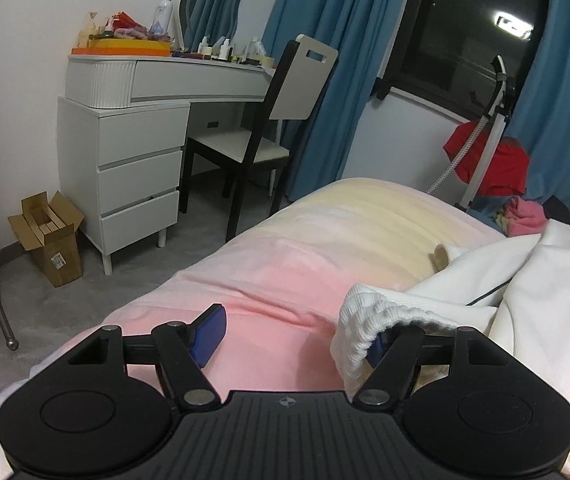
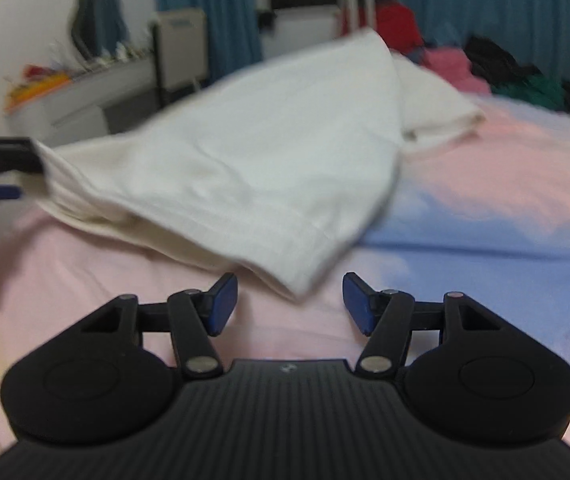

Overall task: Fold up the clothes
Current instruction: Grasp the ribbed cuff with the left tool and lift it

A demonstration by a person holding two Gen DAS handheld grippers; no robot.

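A white garment (image 1: 525, 292) lies rumpled on the pink bed cover (image 1: 285, 264). Its ribbed cuff (image 1: 365, 320) drapes over the right finger of my left gripper (image 1: 297, 328), whose jaws stand wide apart with nothing pressed between the pads. In the right wrist view the same garment (image 2: 245, 160) stretches from the left gripper (image 2: 9, 172) at the left edge across the bed. One corner of it (image 2: 297, 280) points down just ahead of my right gripper (image 2: 289, 292), which is open and holds nothing.
A white dressing table (image 1: 137, 132) with bottles, a chair (image 1: 261, 136) and a cardboard box (image 1: 51, 236) stand left of the bed. A pile of clothes (image 2: 485, 68) and a garment steamer (image 1: 485, 128) sit at the far end. Blue curtains (image 1: 325, 60) hang behind.
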